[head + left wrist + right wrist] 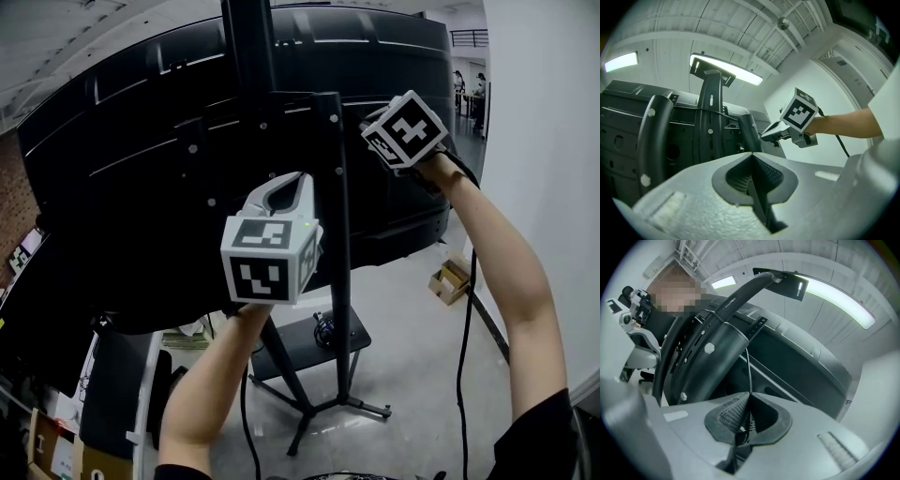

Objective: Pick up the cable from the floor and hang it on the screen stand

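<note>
The back of the big dark screen fills the head view, carried on a black stand with a post and bracket arms. My right gripper is up at the bracket's top right corner, shut on a thin black cable that rises from its jaws toward the stand's arm. The cable also runs across the stand post in the left gripper view, toward the right gripper. My left gripper points up beside the bracket, lower and to the left, shut with nothing seen in it.
The stand's legs and base plate sit on the pale floor below. A cardboard box lies on the floor at the right, by a white wall. Boxes and clutter are at the lower left. Black cords hang from my grippers.
</note>
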Available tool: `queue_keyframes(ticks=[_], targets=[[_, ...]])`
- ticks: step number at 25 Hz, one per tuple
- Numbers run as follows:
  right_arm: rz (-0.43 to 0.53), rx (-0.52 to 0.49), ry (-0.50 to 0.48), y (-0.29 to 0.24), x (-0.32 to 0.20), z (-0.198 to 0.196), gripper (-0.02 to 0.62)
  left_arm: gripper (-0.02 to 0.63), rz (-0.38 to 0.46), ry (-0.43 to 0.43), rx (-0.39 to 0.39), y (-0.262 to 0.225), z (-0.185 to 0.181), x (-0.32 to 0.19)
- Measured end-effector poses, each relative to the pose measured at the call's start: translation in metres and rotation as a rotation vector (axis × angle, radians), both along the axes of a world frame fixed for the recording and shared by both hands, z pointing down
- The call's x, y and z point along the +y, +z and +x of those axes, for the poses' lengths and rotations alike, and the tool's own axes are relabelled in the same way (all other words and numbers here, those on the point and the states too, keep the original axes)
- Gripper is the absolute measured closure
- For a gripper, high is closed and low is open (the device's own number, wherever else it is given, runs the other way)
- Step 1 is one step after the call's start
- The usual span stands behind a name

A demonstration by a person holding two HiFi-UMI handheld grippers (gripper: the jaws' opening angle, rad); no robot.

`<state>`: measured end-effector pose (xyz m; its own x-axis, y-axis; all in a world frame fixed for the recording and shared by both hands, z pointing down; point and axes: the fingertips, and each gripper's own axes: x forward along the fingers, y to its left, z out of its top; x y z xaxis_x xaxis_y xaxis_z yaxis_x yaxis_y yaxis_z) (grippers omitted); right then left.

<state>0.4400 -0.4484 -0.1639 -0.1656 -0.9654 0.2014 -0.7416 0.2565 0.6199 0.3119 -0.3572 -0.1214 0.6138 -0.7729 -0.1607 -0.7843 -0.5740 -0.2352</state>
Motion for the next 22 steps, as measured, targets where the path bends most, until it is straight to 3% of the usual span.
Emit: queue_keyframes(ticks=[9,17,22], targets=[[0.159,-0.220,-0.071,0.023,0.011,-0.019,0.565,0.607,-0.058,-0.012,0.014,0.023,-0.005,-0.003],[0.350,-0.301,-0.059,0.028,0.034,-0.029,0.549,0.607,-0.098,-0.012,-0.003,0.048,-0.022,0.000],[0.384,-0.323,-0.046,0.039,0.057,-0.044,0.546,0.607,-0.142,-0.007,0.001,0.069,-0.041,0.009]])
